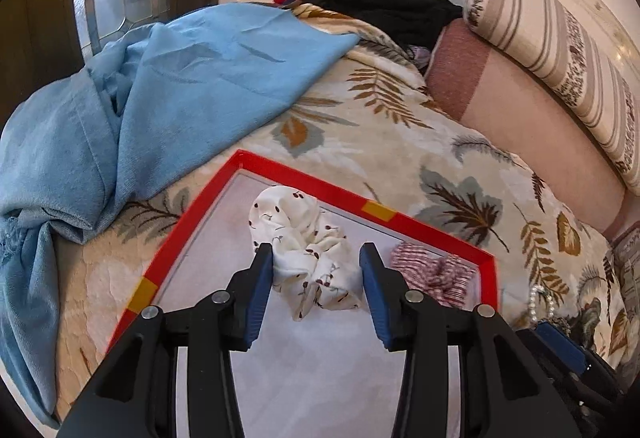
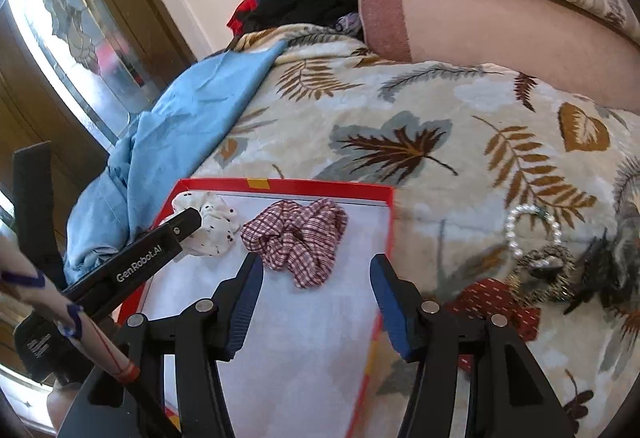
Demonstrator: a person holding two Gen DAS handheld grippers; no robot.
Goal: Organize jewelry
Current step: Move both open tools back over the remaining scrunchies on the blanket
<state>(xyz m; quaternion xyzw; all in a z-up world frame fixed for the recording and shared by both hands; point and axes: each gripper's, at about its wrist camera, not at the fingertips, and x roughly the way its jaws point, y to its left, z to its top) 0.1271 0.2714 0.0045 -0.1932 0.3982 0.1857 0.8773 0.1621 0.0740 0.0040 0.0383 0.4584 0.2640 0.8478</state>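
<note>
The left claw is seen spread open, and its two blue pads stand on either side of a white scrunchie with small dark dots. The left pad is just at the edge of the fabric; whether the right pad touches it cannot be told. The scrunchie is laid on a white board with a red frame, and the board is placed on the bed. To the right of this scrunchie, near the far right corner of the board, a red and white checked scrunchie is found.

The right claw is also held open, with nothing between its pads. It is held over the white surface of the board, and the checked scrunchie is seen just in front of it, a little to the left of the middle. The white scrunchie is seen further left, partly covered by the left claw's black finger.

To the right of the board, on the leaf-patterned blanket, a pearl bracelet is laid, and just below it a dark glittery hair tie and a dark red dotted fabric piece are seen. A black clip-like thing beside them is too blurred to be named.

Further away, a blue cloth is spread over the left part of the bed. A pile of black and red clothes and a striped pillow are seen at the wall.
</note>
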